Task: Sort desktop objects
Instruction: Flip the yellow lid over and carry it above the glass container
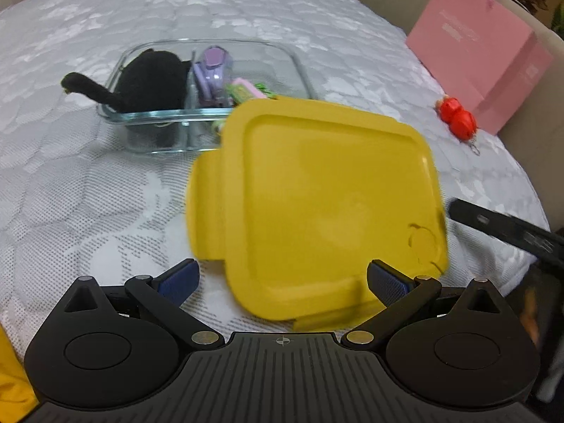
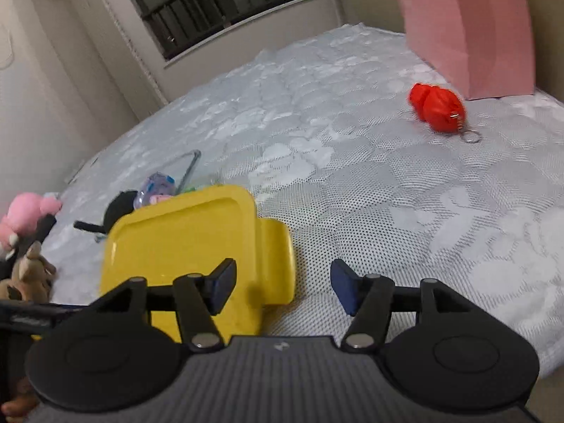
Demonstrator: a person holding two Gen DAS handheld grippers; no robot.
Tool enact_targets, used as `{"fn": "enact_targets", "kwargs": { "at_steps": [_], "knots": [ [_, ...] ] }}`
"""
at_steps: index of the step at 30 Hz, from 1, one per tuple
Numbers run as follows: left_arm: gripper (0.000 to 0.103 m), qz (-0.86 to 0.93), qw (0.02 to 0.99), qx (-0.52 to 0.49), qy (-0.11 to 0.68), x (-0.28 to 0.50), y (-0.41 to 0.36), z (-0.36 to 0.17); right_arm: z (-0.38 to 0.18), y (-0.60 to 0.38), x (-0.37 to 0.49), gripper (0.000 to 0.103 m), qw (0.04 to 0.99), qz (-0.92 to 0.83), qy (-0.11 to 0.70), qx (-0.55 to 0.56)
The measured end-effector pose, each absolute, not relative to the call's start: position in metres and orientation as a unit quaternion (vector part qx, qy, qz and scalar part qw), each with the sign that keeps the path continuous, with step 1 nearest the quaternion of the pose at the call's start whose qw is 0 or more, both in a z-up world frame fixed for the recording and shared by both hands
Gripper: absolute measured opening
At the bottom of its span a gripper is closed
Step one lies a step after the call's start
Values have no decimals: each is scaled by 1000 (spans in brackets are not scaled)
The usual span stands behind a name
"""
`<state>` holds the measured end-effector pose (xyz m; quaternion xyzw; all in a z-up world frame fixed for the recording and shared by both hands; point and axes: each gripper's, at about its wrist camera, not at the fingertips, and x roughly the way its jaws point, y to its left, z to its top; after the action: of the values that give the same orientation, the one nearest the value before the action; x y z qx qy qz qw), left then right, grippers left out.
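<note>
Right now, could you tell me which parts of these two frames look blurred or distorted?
Left wrist view: the yellow lid is smeared along its edges, while the glass container stays fairly sharp; the fisheye bows the bed's edge. Right wrist view: the pink bag and red keychain toy look soft, and the window frame tilts and curves.

Soft, even indoor light leaves only faint shadows under the yellow lid (image 1: 317,204), whose edges smear with motion blur ahead of the left gripper (image 1: 282,282), while fisheye bending curves the bed's borders and the dark window (image 2: 225,3) gives no light.
</note>
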<state>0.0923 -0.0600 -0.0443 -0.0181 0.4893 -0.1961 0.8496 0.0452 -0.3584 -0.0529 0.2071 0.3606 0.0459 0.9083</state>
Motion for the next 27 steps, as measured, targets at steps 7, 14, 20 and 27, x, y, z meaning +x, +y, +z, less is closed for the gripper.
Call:
{"fn": "enact_targets", "kwargs": {
  "at_steps": [7, 14, 20, 27],
  "knots": [
    [103, -190, 868, 15, 459, 91, -73, -46, -87, -372, 69, 83, 887, 88, 361, 276],
    [101, -156, 886, 36, 435, 104, -72, -43, -88, -376, 71, 46, 865, 115, 351, 338],
    [83, -167, 890, -55, 421, 120, -33, -20, -56, -376, 61, 39, 874, 139, 328, 330],
    [83, -166, 914, -73, 363, 131, -21, 28, -1, -361, 86, 40, 896, 160, 294, 291]
  ]
}}
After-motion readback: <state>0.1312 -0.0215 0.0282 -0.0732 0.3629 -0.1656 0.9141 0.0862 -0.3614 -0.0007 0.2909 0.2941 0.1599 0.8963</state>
